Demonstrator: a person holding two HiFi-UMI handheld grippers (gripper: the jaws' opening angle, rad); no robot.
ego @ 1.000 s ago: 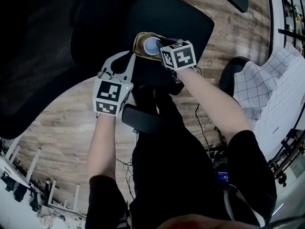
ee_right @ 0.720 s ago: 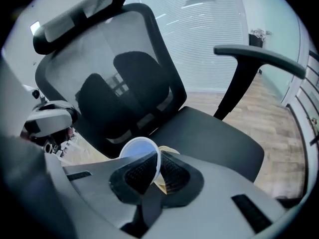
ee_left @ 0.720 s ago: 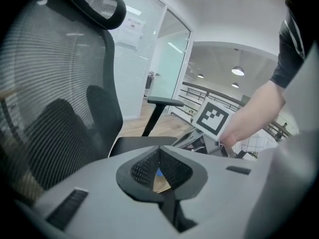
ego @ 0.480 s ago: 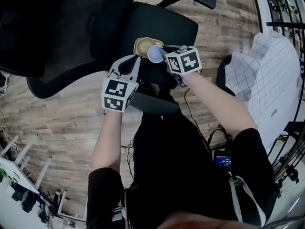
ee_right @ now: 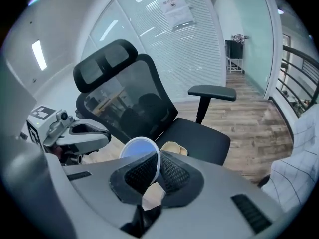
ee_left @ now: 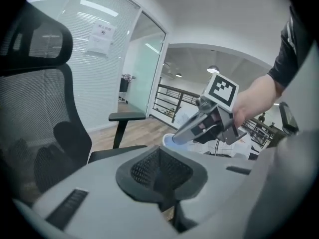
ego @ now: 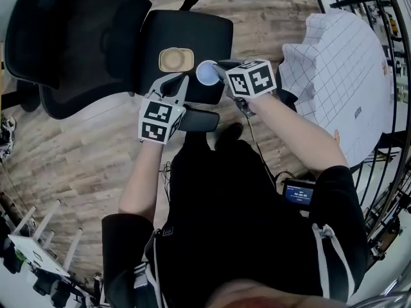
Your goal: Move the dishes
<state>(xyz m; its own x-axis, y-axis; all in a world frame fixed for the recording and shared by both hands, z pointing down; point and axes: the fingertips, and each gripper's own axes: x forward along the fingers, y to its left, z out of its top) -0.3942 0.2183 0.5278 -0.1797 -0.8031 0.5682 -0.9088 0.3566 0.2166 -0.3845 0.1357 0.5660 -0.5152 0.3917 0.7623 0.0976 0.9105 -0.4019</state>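
The dishes are split: the black office chair point(ego: 192, 31) carries the tan dish point(ego: 176, 59) on its seat, at twelve o'clock from the left gripper point(ee_left: 159, 171), whose jaws are closed on nothing. The small blue-and-white bowl point(ego: 207, 72) hangs above the seat at nine o'clock of the right gripper point(ego: 218, 69), pinched by its rim alone; that thin hold could, I judge, let it pivot and drop onto the wood floor point(ego: 83, 146)

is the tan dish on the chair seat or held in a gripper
On the seat: the tan dish lies on the black chair seat, while the right gripper pinches the white bowl by its rim.
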